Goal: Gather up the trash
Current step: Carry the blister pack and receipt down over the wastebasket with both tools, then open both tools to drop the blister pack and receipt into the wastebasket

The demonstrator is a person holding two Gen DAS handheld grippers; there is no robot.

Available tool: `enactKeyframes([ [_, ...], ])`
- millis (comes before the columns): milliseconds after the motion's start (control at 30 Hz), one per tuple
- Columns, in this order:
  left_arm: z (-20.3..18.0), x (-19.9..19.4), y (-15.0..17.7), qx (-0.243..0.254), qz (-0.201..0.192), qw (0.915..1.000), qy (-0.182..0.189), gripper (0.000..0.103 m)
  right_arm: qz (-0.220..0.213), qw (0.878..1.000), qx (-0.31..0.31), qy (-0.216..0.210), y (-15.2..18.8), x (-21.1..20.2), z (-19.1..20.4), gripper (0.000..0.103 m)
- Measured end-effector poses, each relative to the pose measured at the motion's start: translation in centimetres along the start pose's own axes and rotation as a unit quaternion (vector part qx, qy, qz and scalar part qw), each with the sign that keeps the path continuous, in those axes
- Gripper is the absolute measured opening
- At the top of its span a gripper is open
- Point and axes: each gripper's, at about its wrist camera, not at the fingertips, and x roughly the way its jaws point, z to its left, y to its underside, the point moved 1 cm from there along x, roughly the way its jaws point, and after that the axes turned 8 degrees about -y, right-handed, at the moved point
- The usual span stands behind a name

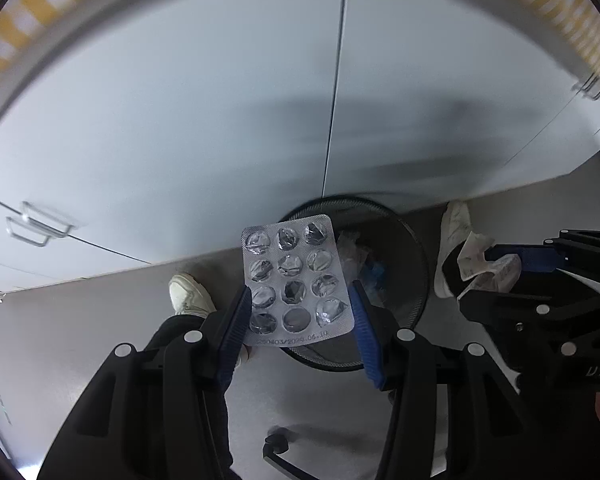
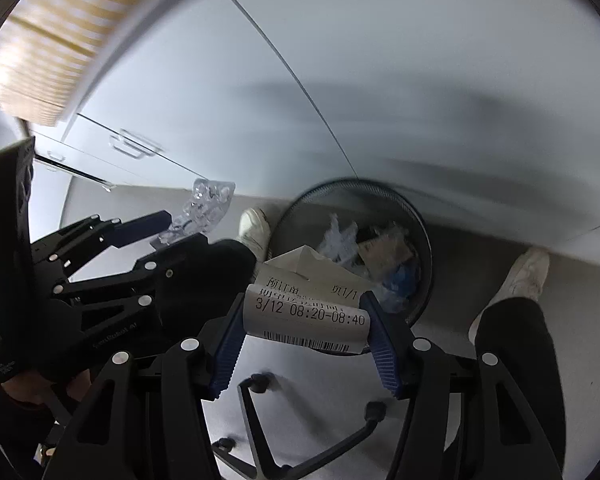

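Receipt (image 2: 306, 312) reads "3/12 08:20-08:40"; blister pack (image 1: 296, 280) date partly legible.

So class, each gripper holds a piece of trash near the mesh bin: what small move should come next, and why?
Probably lower a little more, then open: the left gripper holds the blister pack and the right gripper the receipt, both over the bin's near rim.

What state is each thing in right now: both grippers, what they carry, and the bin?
left gripper: shut on the blister pack.
blister pack: pockets crushed and emptied, held over the bin.
right gripper: shut on the receipt.
receipt: curled and creased, print facing the camera.
mesh bin: upright on the floor, no lid, trash already inside.
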Motion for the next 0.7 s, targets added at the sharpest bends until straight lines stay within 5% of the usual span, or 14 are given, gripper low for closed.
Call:
enactKeyframes([
  [567, 0.1, 4.9, -0.3, 0.000, 0.036, 0.9992, 0.014, 0.050, 0.031, 0.999, 0.022, 0.003, -1.0, 5.3, -2.6, 0.063],
  [700, 0.3, 5.1, -0.5, 0.001, 0.039, 0.9991, 0.018, 0.050, 0.026, 0.999, 0.023, 0.011, -1.0, 4.9, -2.9, 0.081],
])
